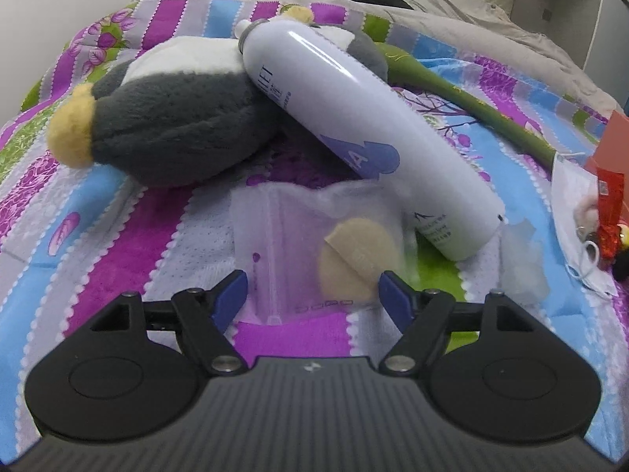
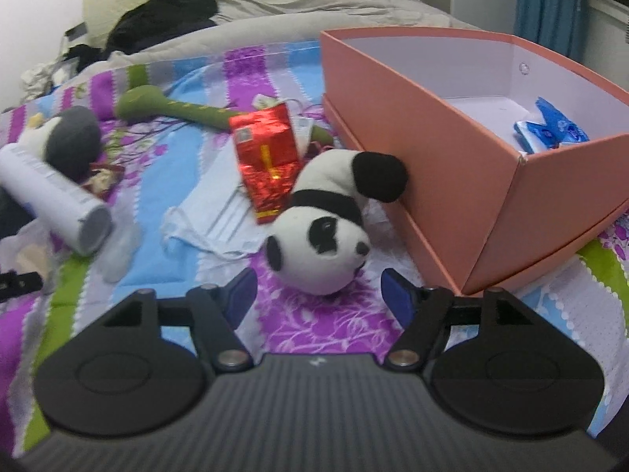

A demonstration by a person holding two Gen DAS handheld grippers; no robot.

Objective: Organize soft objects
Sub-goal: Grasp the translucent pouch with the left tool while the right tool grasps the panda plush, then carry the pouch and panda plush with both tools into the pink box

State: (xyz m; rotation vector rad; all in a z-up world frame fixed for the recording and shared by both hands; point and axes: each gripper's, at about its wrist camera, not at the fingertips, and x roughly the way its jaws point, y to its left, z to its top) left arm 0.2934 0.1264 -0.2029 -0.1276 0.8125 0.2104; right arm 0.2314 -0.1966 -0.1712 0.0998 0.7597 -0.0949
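My left gripper (image 1: 314,295) is open, its jaws on either side of a clear plastic bag holding a beige sponge puff (image 1: 355,265) on the striped quilt. Beyond it lie a grey and white plush penguin (image 1: 169,126), a white spray can (image 1: 365,126) leaning on it, and a green plush snake (image 1: 468,100). My right gripper (image 2: 318,295) is open just before a panda plush (image 2: 326,228) that lies beside a pink open box (image 2: 444,157). The penguin (image 2: 72,141), can (image 2: 51,196) and snake (image 2: 173,108) also show in the right wrist view.
A red foil packet (image 2: 267,157) stands behind the panda, on a white face mask (image 2: 212,216). Blue packets (image 2: 550,129) lie inside the box. Black clothes (image 2: 157,15) and a grey blanket (image 2: 314,8) lie at the far end of the bed. A mask (image 1: 574,204) and the red packet (image 1: 609,208) show at right in the left wrist view.
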